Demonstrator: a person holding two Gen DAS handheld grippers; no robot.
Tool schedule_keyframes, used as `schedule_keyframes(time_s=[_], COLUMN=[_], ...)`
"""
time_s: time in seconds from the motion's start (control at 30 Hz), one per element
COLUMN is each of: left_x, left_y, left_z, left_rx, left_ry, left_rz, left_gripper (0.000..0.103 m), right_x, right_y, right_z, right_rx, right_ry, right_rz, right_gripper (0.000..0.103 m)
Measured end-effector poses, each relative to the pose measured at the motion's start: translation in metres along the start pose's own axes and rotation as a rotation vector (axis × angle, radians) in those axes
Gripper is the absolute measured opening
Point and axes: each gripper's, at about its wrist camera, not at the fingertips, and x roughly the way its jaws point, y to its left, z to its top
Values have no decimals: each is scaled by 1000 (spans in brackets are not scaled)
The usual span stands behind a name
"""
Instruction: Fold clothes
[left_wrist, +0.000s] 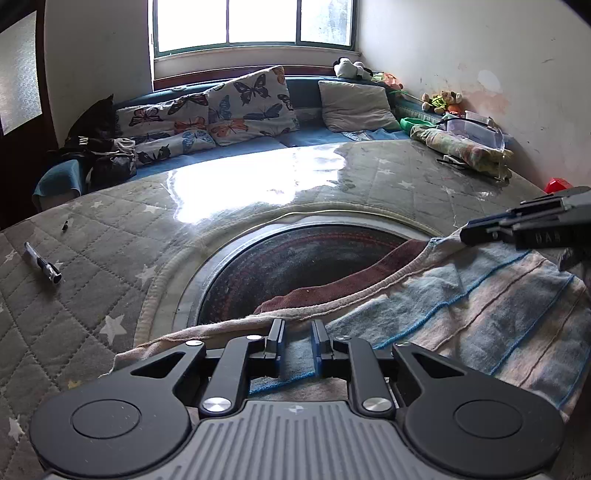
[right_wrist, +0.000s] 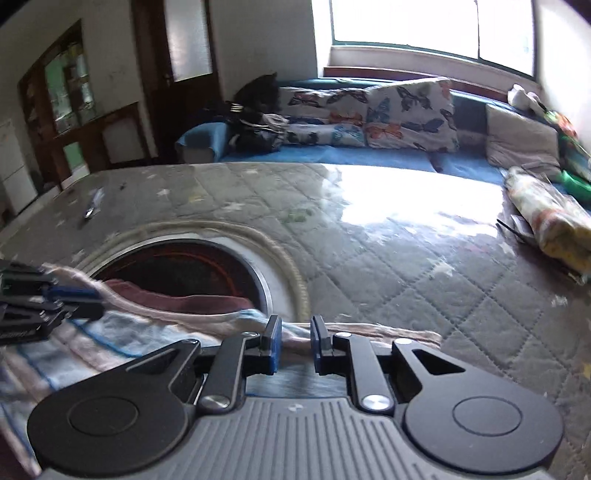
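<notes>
Left tool (left_wrist: 298, 341): black frame, blue pads, jaws nearly together, pinching the near hem of a faded striped cotton garment (left_wrist: 461, 306) in pale blue, pink and cream with thin blue lines. Cloth bunched between the pads (left_wrist: 279, 349), a strip of blue fabric showing in the narrow gap.

Right tool (right_wrist: 294, 343): same build, jaws nearly together too, clamped on the garment's pinkish-cream edge; in the left wrist view, reaching in from the right at the garment's upper corner (left_wrist: 476, 230). Right wrist picture blurred.

Garment spread across the near part of a grey-green quilted table cover with white stars (left_wrist: 92, 258), under a glossy clear sheet catching window glare. Stretched between the two tools, edge raised, a maroon ribbed inner band (left_wrist: 332, 284) showing along the neckline. Partly draped over a round dark patterned inset (left_wrist: 295, 258) ringed by pale metal and cream piping, set into the table.

On the table, well apart from the garment: a black-and-silver pen (left_wrist: 42, 263) at the left, a rolled floral cloth bundle (left_wrist: 461, 149) at the far right, a clear plastic box (left_wrist: 476, 129) just beyond it.

Behind the table: a blue couch (left_wrist: 240, 147) with butterfly-print cushions (left_wrist: 251, 103), a plain beige cushion (left_wrist: 356, 105), dark bags (left_wrist: 99, 147) at the left end, plush toys (left_wrist: 443, 101) near the wall, a bright window (left_wrist: 255, 22) above.
</notes>
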Motion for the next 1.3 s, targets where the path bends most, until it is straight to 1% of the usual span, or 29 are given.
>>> schedule_keyframes(time_s=[0.03,0.1,0.2,0.3,0.4,0.53,0.67,0.83,0.93,1.1,1.3], left_x=[-1,-7,-18,-26,-27,-23,-16,-19,-21,-27,-28], left_y=[0,-2,-10,-22,-34,-49,-47,-36,-27,-6,27], left_z=[1,1,2,0,-6,-15,-22,-25,-25,-22,-18], left_rx=[-4,-9,-1,4,-8,9,1,-21,-39,-87,-161], left_ry=[-2,-14,-35,-47,-33,-20,-4,-12,-14,-23,-32], left_rz=[2,-3,-33,-80,-138,-153,-126,-102,-78,-28,57], left_gripper=[17,17,18,18,18,18,18,18,21,21,22], right_x=[2,2,-7,-17,-24,-28,-27,-30,-34,-39,-43], right_y=[4,6,10,22,38,54,58,52,48,44,39], right_z=[-1,-2,-3,-7,-15,-25,-33,-39,-43,-46,-48], right_rx=[-25,-33,-20,-47,-91,-143,-150,-133,-124,-117,-102], right_ry=[8,12,-6,-16,-10,-9,7,12,8,0,-7], right_rz=[-8,-11,11,46,82,100,103,91,90,92,90], right_gripper=[16,16,17,18,18,18,19,19,19,19,21])
